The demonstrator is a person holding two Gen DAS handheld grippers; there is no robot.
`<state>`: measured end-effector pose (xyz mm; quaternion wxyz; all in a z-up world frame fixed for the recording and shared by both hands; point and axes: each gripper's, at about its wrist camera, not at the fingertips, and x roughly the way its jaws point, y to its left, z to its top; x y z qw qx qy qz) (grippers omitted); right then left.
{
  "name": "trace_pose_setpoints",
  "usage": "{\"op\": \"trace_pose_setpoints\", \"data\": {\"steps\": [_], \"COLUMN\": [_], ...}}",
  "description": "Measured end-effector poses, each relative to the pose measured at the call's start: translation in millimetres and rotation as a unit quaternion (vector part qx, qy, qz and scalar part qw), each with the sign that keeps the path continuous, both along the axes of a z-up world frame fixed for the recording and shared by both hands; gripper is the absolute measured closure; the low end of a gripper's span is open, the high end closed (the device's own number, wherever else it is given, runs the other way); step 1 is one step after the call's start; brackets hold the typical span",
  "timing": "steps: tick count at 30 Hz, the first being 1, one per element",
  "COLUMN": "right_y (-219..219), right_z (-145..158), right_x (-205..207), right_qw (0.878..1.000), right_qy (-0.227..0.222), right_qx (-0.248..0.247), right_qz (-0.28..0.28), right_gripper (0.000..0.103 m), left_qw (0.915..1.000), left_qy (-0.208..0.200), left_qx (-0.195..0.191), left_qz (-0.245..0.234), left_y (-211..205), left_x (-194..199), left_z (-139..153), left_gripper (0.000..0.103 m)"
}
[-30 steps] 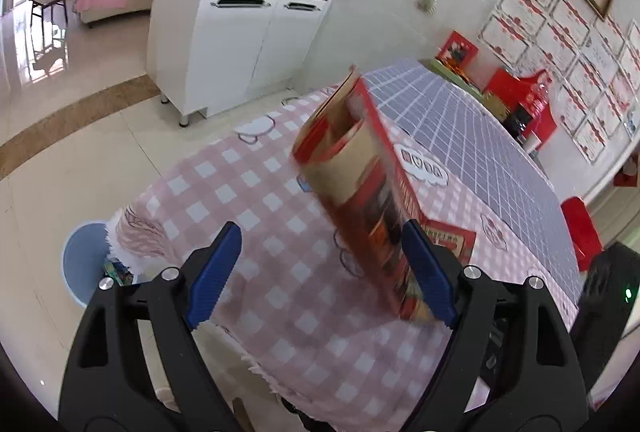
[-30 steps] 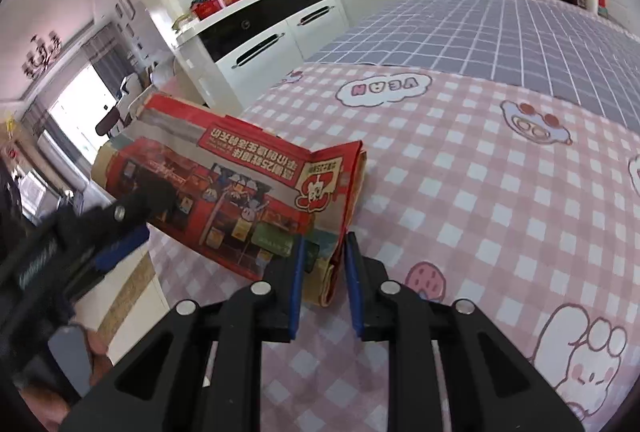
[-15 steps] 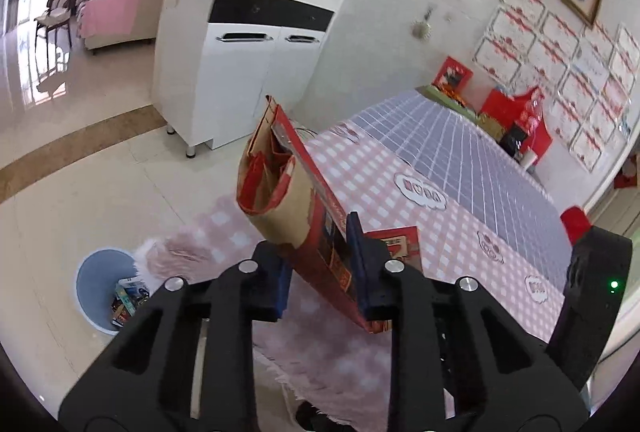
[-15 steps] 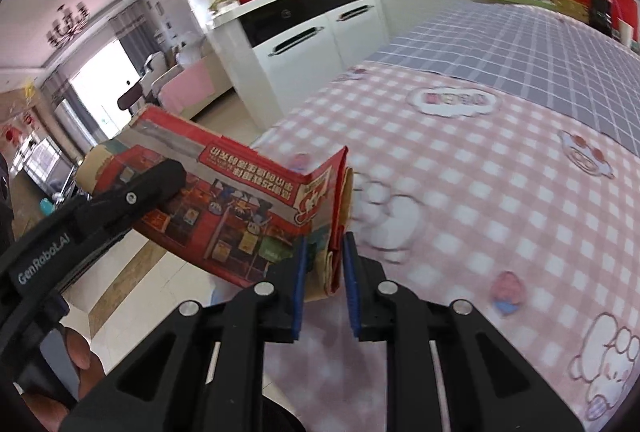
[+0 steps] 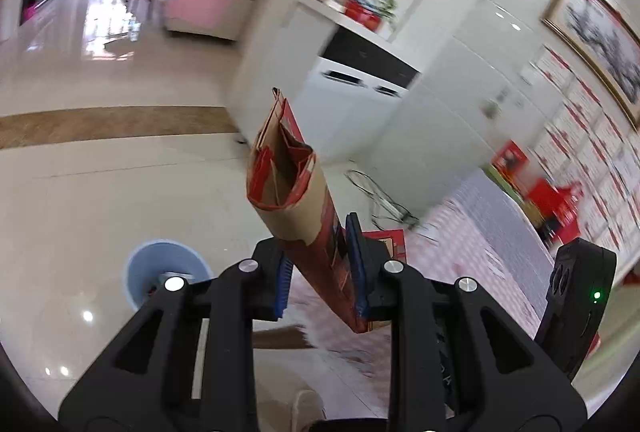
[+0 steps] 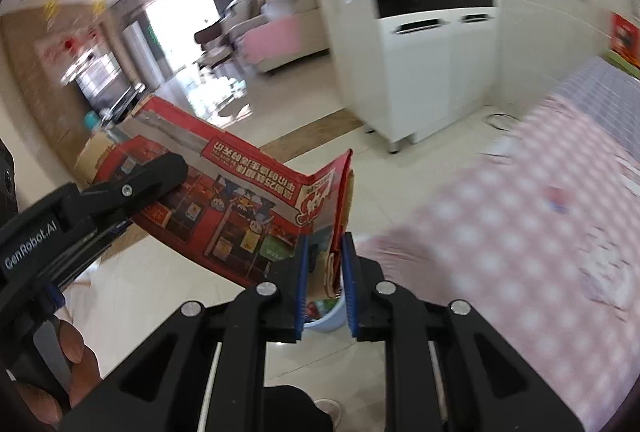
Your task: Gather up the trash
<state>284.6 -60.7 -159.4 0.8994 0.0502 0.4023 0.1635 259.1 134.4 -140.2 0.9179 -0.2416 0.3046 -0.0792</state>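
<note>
Tiled floor (image 5: 100,191) — both claws clamp red carton (image 5: 316,232), seemingly flattened.

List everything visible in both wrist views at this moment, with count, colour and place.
flattened carton: one, red print with brown inside, held in the air between both grippers, open end up
bin: one, pale blue, on the floor below, some litter inside
tablecloth: one, pink check, at right, blurred
cabinet: one, white with black band, by the wall
sofa: one, pink cover, far room
left gripper: black with blue pads, jaws shut on the carton
right gripper: black with blue pads, jaws shut on the carton's folded end
hand: one, behind the left gripper
</note>
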Motion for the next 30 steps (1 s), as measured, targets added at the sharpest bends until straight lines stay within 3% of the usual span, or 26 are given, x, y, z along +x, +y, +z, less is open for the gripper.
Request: {"op": "trace_pose_setpoints", "data": {"steps": [8,15,18,19,20,21,25,30], "right_y": [82.4,117.7,125.7,127.6,128.7,130.6,133.2,125.1], "right_z": [-50.2,-96.2,-109.8,-114.7,-118.0,-123.5,-137.9,-129.5], "right_x": [47.2,86.5,102.6,107.1,109.1,114.9,122.1,114.6], "right_qw": [0.997,0.993,0.993,0.994,0.994,0.994,0.992,0.992], "right_qy": [0.044,0.082,0.088,0.081,0.076,0.076,0.095,0.097], "right_qx": [-0.016,-0.023,-0.019,-0.027,-0.034,-0.047,-0.059,-0.058], "right_qz": [0.065,0.080,0.072,0.069,0.065,0.058,0.050,0.050], "right_gripper": [0.087,0.087,0.077,0.069,0.045,0.035,0.035,0.033], "left_qw": [0.9969,0.9926,0.9911,0.9894,0.9867,0.9851,0.9813,0.9759], "left_qy": [0.050,0.089,0.095,0.103,0.118,0.126,0.146,0.169], "left_qx": [-0.006,-0.009,-0.001,0.006,0.016,0.027,0.057,0.075], "left_qz": [0.061,0.081,0.093,0.102,0.110,0.114,0.112,0.115], "left_y": [70.6,94.6,100.2,101.6,102.3,102.9,100.2,95.2], "left_x": [30.8,67.1,76.9,82.2,87.7,91.3,101.5,96.0], "left_z": [-48.8,-89.7,-100.2,-104.0,-108.4,-112.4,-121.6,-123.9], "left_gripper": [0.078,0.078,0.077,0.062,0.024,0.018,0.018,0.018]}}
